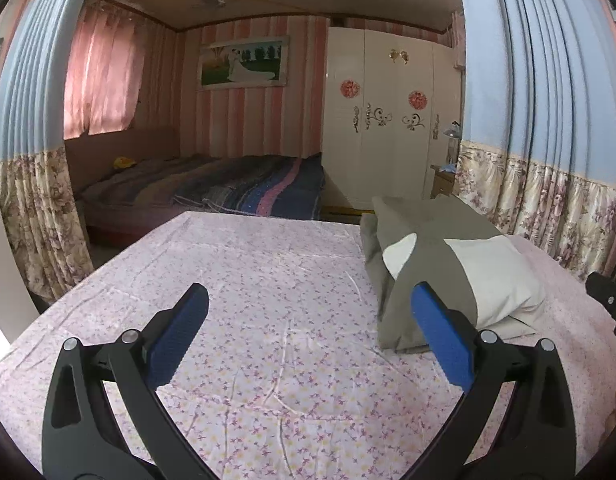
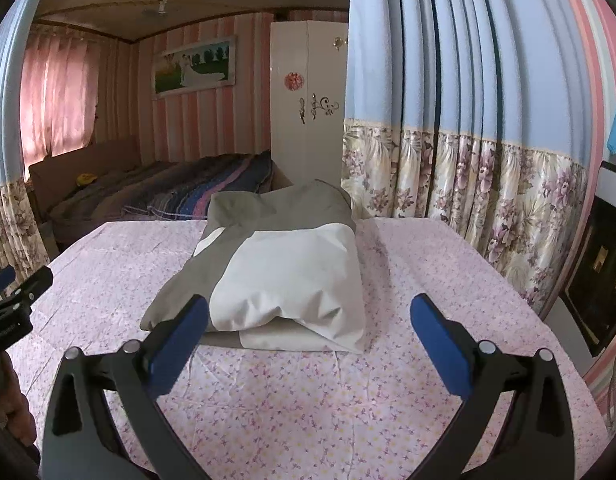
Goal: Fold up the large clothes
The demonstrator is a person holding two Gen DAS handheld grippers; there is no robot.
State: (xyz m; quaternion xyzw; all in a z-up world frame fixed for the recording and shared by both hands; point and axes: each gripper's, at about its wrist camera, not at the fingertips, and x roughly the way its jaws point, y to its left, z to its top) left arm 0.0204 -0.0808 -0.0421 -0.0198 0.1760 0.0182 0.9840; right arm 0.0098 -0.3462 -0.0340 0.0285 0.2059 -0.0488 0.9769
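Note:
A grey and white garment (image 2: 283,264) lies folded into a thick rectangular bundle on the pink floral sheet (image 2: 308,400). My right gripper (image 2: 308,336) hovers just in front of its near edge, open, with nothing between its blue pads. In the left wrist view the same garment (image 1: 448,264) sits to the right, and my left gripper (image 1: 308,328) hangs open over bare sheet (image 1: 247,320) beside it; its right fingertip overlaps the bundle's near corner in the image. The left gripper (image 2: 11,292) also shows at the right wrist view's left edge.
Blue and floral curtains (image 2: 468,140) hang close behind the surface on the right, and more curtain (image 1: 27,160) on the left. Beyond lie a bed with a striped blanket (image 1: 227,188) and a white wardrobe (image 1: 388,120). A dark appliance (image 2: 604,272) stands at the right.

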